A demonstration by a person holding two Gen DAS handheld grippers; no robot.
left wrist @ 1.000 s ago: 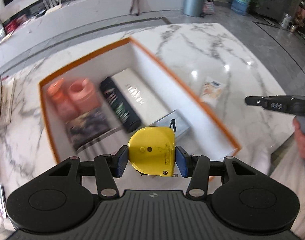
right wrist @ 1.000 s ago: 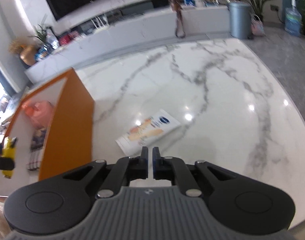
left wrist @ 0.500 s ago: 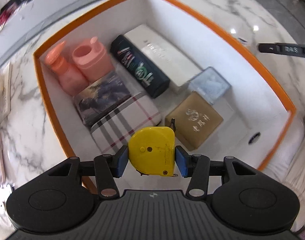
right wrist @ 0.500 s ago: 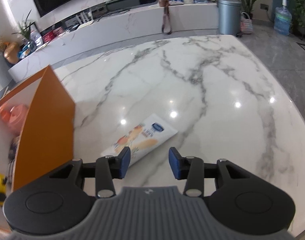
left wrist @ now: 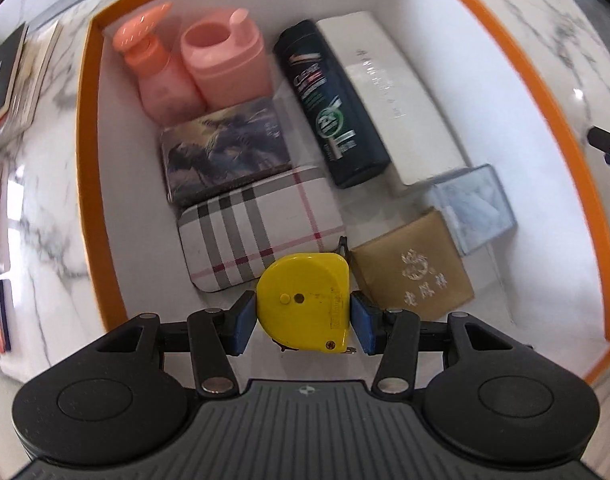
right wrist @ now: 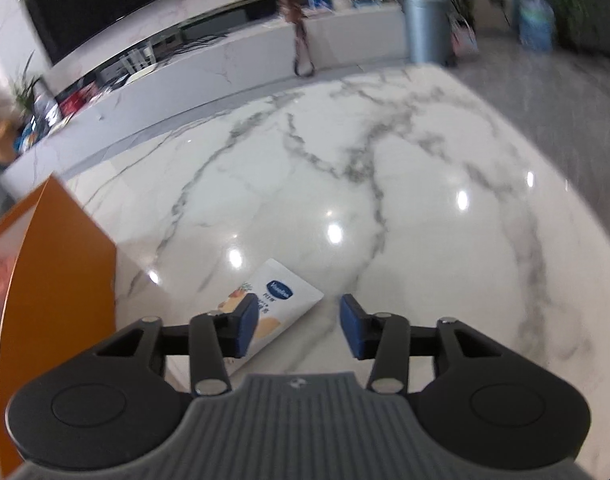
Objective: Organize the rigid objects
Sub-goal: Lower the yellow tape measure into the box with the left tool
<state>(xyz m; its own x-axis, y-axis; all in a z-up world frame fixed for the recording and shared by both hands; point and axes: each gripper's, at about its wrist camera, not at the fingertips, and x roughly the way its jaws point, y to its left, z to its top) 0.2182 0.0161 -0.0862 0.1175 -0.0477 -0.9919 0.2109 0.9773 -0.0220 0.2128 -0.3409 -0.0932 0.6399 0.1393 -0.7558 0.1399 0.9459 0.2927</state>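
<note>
My left gripper [left wrist: 303, 316] is clamped on the yellow tape measure [left wrist: 303, 300], poised over the bare floor at the box's [left wrist: 89, 168] near edge, where I judge it fits. My right gripper [right wrist: 293, 326], jaws opening and empty, lines up on the tube [right wrist: 279, 304] beside the box.

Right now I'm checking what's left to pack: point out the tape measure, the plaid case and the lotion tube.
yellow tape measure [left wrist: 303, 300]: left wrist view, middle of its flat side.
plaid case [left wrist: 261, 228]: left wrist view, centre of its striped top.
lotion tube [right wrist: 283, 300]: right wrist view, white body below the blue logo.
</note>
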